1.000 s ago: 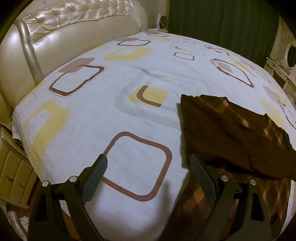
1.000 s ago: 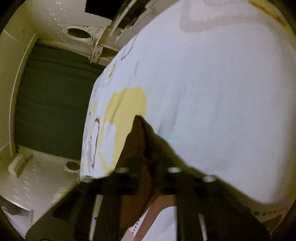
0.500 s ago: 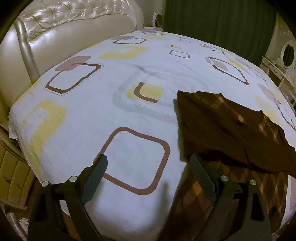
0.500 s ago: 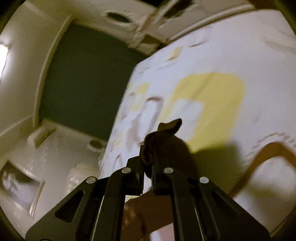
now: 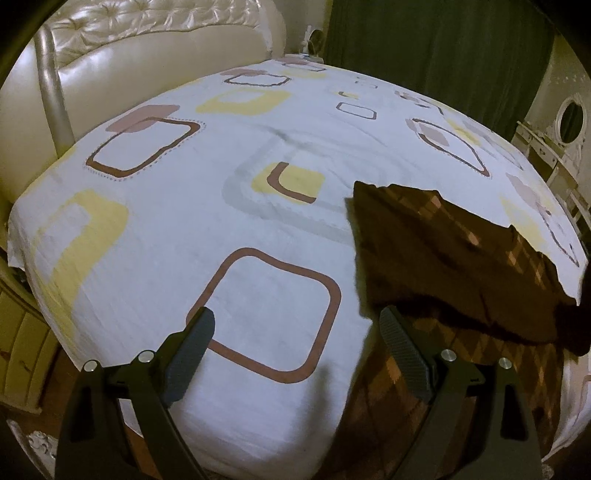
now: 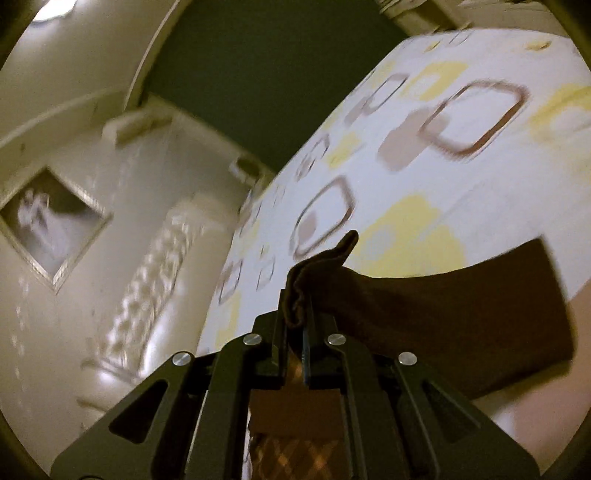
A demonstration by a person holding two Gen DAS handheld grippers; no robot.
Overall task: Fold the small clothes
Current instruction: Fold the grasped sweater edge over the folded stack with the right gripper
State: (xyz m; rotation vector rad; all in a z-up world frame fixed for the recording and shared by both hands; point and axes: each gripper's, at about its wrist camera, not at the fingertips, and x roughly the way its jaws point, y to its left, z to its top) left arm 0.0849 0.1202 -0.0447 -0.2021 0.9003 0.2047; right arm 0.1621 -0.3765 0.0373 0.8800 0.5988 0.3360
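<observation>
- A bed (image 5: 258, 206) fills the left wrist view, under a white sheet (image 5: 184, 229) printed with brown, yellow and pink squares.
- A cream padded headboard (image 5: 147, 51) with tufted buttons stands at its far left.
- A dark green curtain (image 5: 436, 62) hangs behind the bed.
- A white dresser (image 5: 546, 155) with an oval mirror (image 5: 570, 118) stands at the right.
- A framed picture (image 6: 55, 225) hangs on the pale wall (image 6: 74, 92).
- A ceiling light (image 6: 51, 7) glows.

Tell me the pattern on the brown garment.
A tan-and-brown diamond check on the brown garment, clearest in the left wrist view.
</observation>
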